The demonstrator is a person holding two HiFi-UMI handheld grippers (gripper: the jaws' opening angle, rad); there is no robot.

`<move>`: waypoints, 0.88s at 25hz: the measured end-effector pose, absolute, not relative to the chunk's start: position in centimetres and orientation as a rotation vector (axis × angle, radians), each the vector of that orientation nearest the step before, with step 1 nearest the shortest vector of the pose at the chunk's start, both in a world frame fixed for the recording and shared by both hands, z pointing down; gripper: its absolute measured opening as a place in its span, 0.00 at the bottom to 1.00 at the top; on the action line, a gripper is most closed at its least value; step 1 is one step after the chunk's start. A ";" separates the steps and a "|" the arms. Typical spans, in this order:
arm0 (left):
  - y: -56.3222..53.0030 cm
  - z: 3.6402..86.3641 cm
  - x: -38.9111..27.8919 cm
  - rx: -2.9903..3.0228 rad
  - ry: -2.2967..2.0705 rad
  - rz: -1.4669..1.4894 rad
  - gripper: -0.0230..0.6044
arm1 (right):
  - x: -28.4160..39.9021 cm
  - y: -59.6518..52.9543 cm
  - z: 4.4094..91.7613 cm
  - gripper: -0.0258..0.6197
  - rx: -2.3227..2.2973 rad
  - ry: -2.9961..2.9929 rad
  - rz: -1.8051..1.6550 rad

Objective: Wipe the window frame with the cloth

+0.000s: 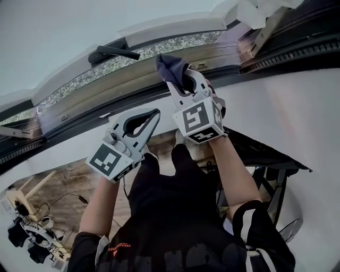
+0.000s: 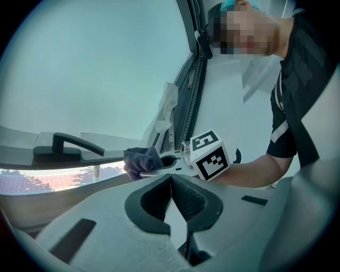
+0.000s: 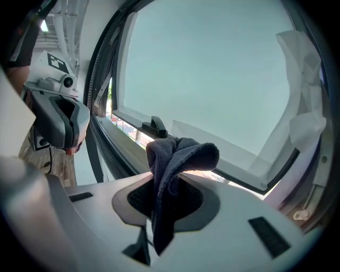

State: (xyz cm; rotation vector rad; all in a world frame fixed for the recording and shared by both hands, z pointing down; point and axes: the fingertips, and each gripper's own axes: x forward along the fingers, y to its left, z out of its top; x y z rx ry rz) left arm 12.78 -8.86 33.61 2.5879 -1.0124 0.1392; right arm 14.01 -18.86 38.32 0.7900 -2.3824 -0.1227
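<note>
A dark blue-grey cloth (image 1: 171, 66) sticks up from my right gripper (image 1: 177, 81), which is shut on it and holds it against the lower bar of the window frame (image 1: 133, 71). In the right gripper view the cloth (image 3: 178, 156) droops over the jaws of the right gripper (image 3: 167, 183), with the frame (image 3: 114, 141) just beyond. My left gripper (image 1: 155, 113) hovers lower and to the left, off the frame, shut on nothing. Seen in the left gripper view, the left gripper (image 2: 171, 177) has its pads touching, and the cloth (image 2: 140, 161) lies ahead.
A black window handle (image 1: 112, 51) sits on the sash left of the cloth. Crumpled white sheeting (image 1: 249, 11) hangs at the frame's upper right corner. A white wall (image 1: 281, 106) runs below the window. Cables and stands (image 1: 32, 234) lie on the floor at lower left.
</note>
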 end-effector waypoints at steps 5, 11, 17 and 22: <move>-9.5 33.7 14.5 2.603 -0.975 0.157 0.07 | 16.3 -19.8 38.3 0.14 0.837 -2.372 -0.110; -10.1 33.8 16.4 2.606 -0.936 0.167 0.07 | 18.3 -20.7 38.2 0.14 0.872 -2.361 -0.104; -10.7 33.8 17.6 2.645 -0.917 0.168 0.07 | 20.1 -21.3 38.1 0.14 0.906 -2.353 -0.094; -11.0 33.8 18.8 2.632 -0.891 0.181 0.07 | 21.4 -21.9 38.1 0.14 0.933 -2.346 -0.087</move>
